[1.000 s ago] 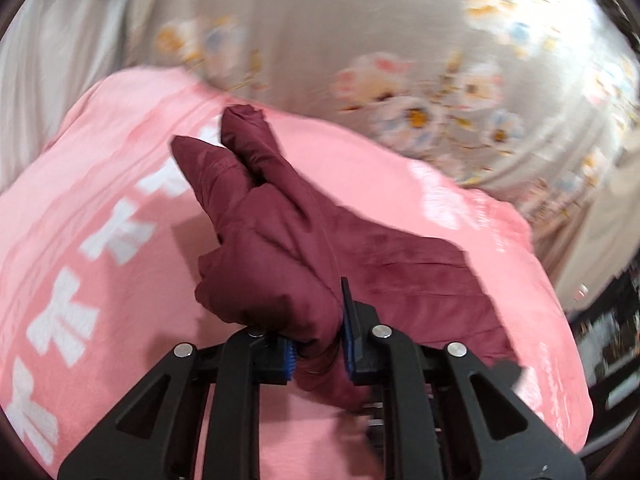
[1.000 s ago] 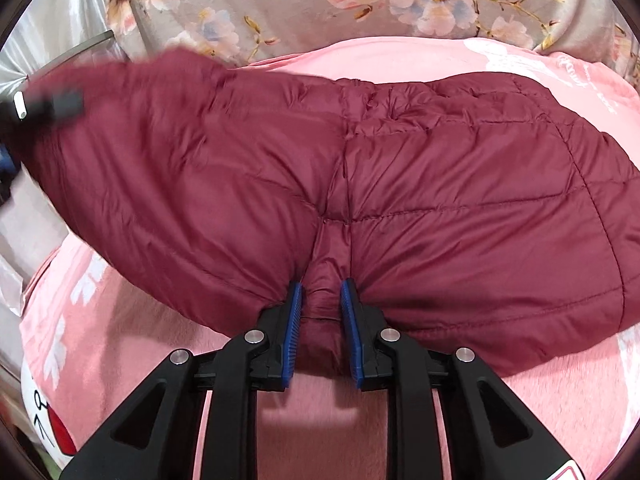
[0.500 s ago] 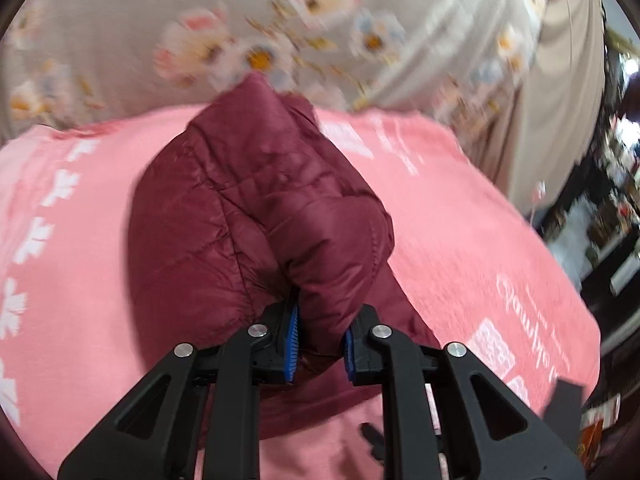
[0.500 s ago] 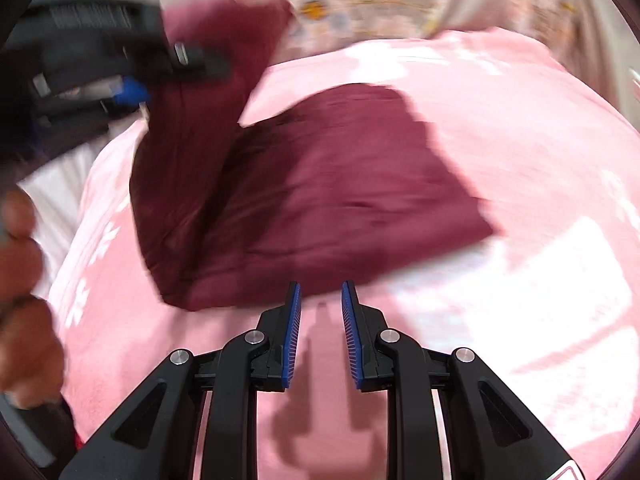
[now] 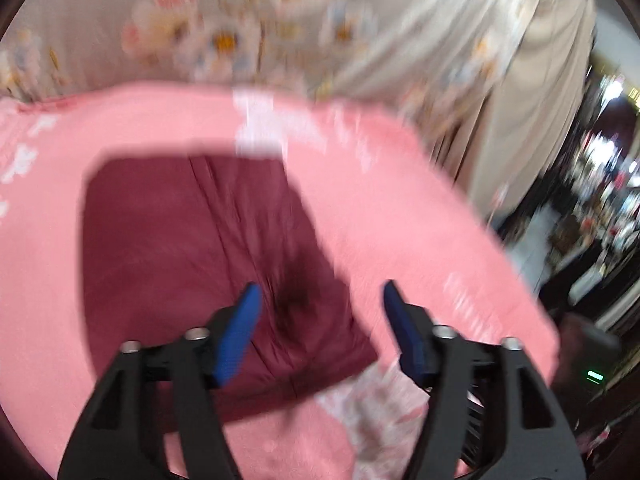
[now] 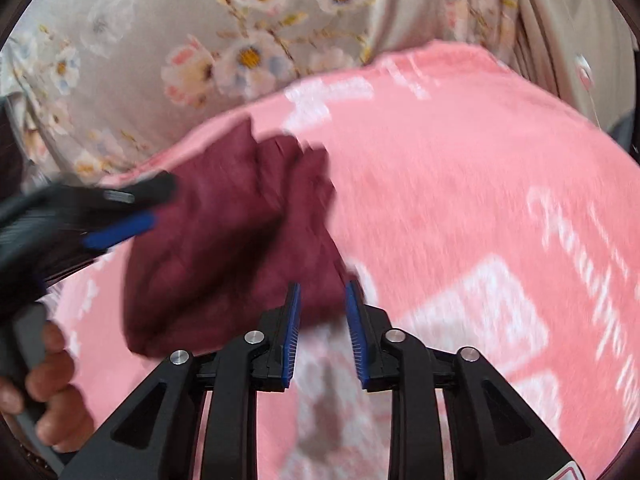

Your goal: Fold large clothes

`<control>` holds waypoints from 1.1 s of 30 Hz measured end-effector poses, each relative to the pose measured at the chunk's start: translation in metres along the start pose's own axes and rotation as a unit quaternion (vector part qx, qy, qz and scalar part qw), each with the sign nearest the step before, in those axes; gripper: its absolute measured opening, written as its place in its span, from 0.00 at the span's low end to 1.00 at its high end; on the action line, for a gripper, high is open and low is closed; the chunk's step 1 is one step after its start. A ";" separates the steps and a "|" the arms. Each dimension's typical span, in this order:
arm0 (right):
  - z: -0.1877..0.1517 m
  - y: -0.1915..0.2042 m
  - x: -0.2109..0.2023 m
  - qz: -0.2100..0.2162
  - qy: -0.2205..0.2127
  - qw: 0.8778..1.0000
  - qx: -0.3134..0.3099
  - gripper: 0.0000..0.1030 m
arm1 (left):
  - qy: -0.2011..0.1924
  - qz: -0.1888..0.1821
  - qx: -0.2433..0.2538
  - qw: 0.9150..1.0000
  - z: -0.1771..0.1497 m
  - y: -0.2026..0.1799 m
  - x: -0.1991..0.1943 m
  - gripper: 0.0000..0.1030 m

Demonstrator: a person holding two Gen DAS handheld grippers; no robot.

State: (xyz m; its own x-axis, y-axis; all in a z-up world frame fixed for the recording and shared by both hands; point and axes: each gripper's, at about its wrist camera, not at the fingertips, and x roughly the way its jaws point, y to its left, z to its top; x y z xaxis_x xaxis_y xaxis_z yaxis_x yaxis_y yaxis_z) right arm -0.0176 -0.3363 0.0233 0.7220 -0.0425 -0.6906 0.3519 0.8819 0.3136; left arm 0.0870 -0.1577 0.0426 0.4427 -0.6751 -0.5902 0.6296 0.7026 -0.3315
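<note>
A maroon quilted jacket lies folded into a rough rectangle on the pink blanket. My left gripper is open wide and empty, just above the jacket's near right corner. In the right wrist view the jacket lies at centre left. My right gripper is open by a small gap and empty, at the jacket's near edge. The left gripper shows there too, blurred, over the jacket's left side.
The pink blanket with white print covers the bed. A grey floral sheet lies behind it. A beige curtain and dark cluttered shelves stand at the right, past the bed's edge.
My left gripper has let go of the jacket and opened wide; the folded part now lies flat. My right gripper, shut on the jacket a second ago, is free and slightly wider.
</note>
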 end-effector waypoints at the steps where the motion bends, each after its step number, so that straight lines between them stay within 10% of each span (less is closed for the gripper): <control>1: 0.017 0.010 0.001 0.016 -0.009 1.000 0.003 0.26 | -0.029 -0.001 -0.008 1.000 0.011 0.006 -0.020 0.73; 7: 0.092 0.058 0.036 0.086 -0.010 0.995 0.053 0.44 | -0.086 0.131 -0.067 0.985 0.063 0.072 -0.051 0.74; 14: 0.139 0.114 0.125 -0.003 0.027 0.997 0.074 0.47 | -0.038 0.247 -0.090 0.964 0.095 0.148 -0.011 0.74; 20: 0.125 0.102 0.183 -0.061 0.081 0.991 0.083 0.47 | 0.012 0.224 -0.110 0.968 0.097 0.172 0.028 0.74; 24: 0.107 0.086 0.191 -0.049 0.074 0.994 0.058 0.08 | 0.034 0.212 -0.117 0.970 0.098 0.170 0.062 0.74; 33: 0.081 0.043 0.174 -0.036 0.016 0.997 0.067 0.04 | 0.068 0.206 -0.105 0.970 0.083 0.148 0.126 0.74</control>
State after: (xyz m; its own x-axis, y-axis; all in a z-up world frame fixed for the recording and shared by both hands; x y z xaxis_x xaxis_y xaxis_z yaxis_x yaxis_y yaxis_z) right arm 0.1717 -0.3441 -0.0303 0.6728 -0.0866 -0.7348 0.4811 0.8058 0.3454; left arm 0.2886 -0.1576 -0.0197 0.5322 -0.3006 -0.7914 0.2660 0.9469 -0.1808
